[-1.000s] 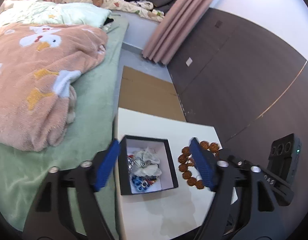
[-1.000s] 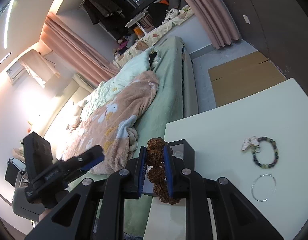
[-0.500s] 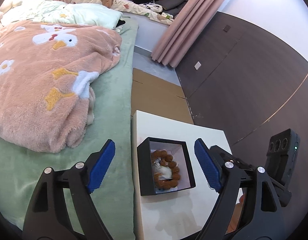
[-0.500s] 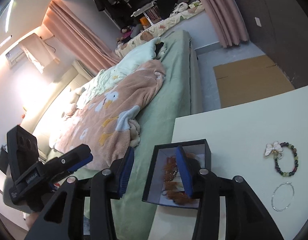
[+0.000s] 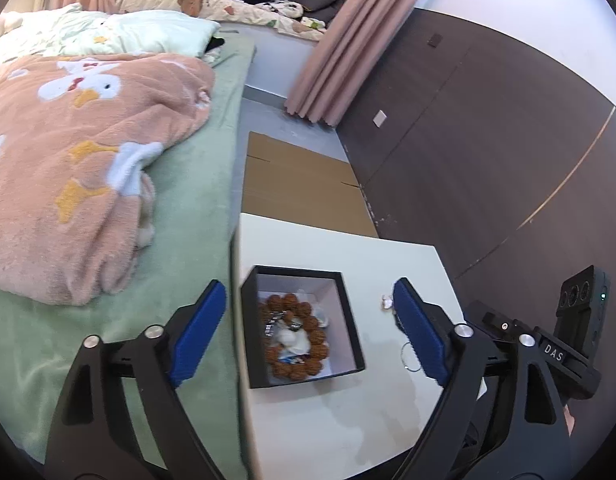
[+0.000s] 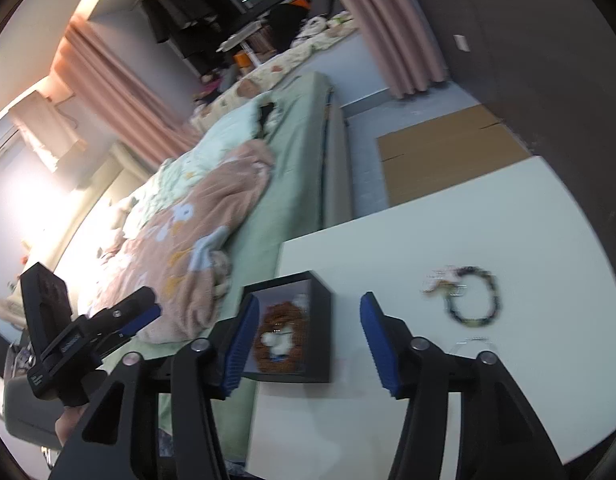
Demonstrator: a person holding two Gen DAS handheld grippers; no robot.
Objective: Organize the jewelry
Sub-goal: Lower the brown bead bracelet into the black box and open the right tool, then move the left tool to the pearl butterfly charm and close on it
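Green bed (image 5: pixel 196 184) beside white table (image 5: pixel 348 412), dark wall (image 5: pixel 488 128), pink curtain (image 5: pixel 340 40)

Your black jewelry box (image 5: pixel 350 312) is sitting open at the white table's bed-side edge, its white interior holding the brown beaded bracelet (image 5: pixel 296 338), which is lying coiled in a ring over other small pieces. Well apart from it, a dark beaded bracelet (image 6: pixel 474 299) with a pale butterfly charm is lying flat, and a thin silver bangle (image 6: pixel 473 343) is resting just beside it
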